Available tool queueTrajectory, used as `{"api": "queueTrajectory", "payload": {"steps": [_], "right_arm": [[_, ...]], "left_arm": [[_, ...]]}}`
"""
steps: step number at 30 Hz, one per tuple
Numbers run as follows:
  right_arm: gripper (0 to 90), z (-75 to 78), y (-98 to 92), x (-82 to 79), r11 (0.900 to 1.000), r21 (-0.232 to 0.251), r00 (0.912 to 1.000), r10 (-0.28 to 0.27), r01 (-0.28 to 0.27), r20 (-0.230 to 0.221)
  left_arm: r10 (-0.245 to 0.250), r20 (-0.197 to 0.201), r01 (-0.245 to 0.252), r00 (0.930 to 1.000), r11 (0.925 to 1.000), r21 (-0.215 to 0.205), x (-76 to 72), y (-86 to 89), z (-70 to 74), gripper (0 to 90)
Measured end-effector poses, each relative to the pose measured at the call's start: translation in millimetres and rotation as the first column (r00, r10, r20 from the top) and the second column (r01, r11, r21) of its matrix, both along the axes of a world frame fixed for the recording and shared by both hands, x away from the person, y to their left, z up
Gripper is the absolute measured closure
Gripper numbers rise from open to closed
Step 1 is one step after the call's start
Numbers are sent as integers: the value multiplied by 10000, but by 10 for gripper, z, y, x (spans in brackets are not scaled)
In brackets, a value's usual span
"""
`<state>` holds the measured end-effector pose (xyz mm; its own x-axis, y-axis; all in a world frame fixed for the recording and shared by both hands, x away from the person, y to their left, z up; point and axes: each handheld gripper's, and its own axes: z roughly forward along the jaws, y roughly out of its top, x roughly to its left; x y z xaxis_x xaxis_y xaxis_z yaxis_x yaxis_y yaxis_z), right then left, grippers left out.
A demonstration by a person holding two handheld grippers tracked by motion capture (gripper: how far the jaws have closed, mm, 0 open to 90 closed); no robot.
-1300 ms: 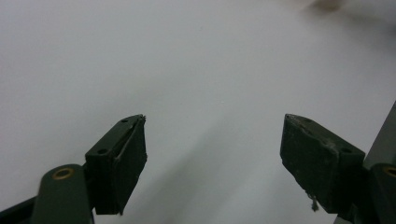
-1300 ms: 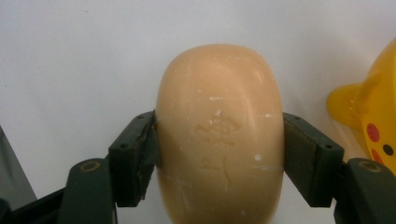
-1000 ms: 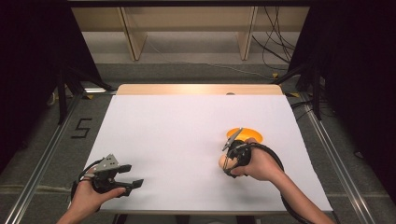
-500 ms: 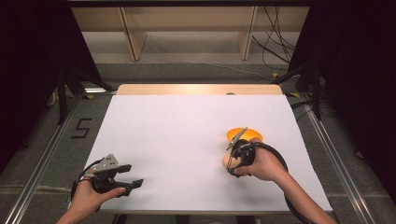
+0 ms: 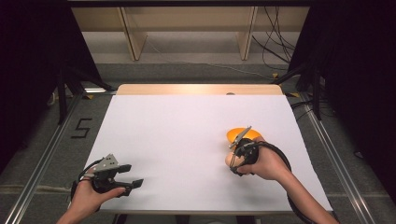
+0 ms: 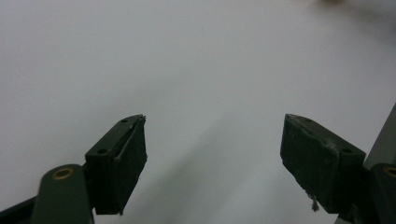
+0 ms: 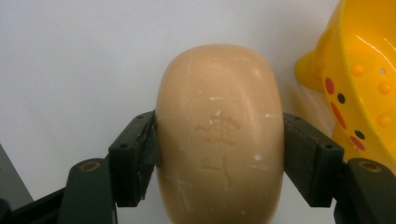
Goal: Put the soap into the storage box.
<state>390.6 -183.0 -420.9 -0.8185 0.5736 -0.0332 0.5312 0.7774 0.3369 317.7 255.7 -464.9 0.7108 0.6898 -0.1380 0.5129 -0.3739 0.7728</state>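
White counter (image 5: 187,140), bare around the left gripper (image 5: 122,176) near its front left edge, fingers (image 6: 119,163) spread wide on nothing. Yellow soap dish (image 7: 364,79) at right. Just beside it, tan soap bar (image 7: 219,135), clamped between right gripper (image 7: 219,154) fingers (image 7: 133,158).

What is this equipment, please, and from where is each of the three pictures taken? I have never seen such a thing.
A person sits at a white table and holds a hand tool with two black jaws in each hand. The high view looks down from above. The other two views come from small cameras riding on each tool. The left gripper is open and holds nothing. The right gripper is shut on a tan soap bar, with one jaw against each side. Beside it lies a yellow soap dish with small holes and coloured dots.
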Motion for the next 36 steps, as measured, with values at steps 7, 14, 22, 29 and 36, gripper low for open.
{"api": "queueTrajectory", "payload": {"steps": [7,14,22,29,36], "right_arm": [[333,7,-54,25,9996,-166,9997,214,-211,149],[333,9,-83,20,9999,-155,9999,-16,18,169],[333,22,-116,21,9999,-34,9998,-104,105,193],[333,46,-155,15,9996,-62,9993,-285,287,251],[333,64,-205,19,9993,-69,9987,-357,360,353]], "left_arm": [[93,-5,-93,10000,9999,-133,-3,-11,-4,222],[132,-10,-132,9999,9997,-216,-4,-16,-7,223],[146,-11,-146,9999,9997,-213,-3,-14,-7,222],[176,-1,-176,9998,9996,-234,-3,-15,-6,222],[193,-6,-193,9998,9995,-245,-3,-15,-7,222]]}}
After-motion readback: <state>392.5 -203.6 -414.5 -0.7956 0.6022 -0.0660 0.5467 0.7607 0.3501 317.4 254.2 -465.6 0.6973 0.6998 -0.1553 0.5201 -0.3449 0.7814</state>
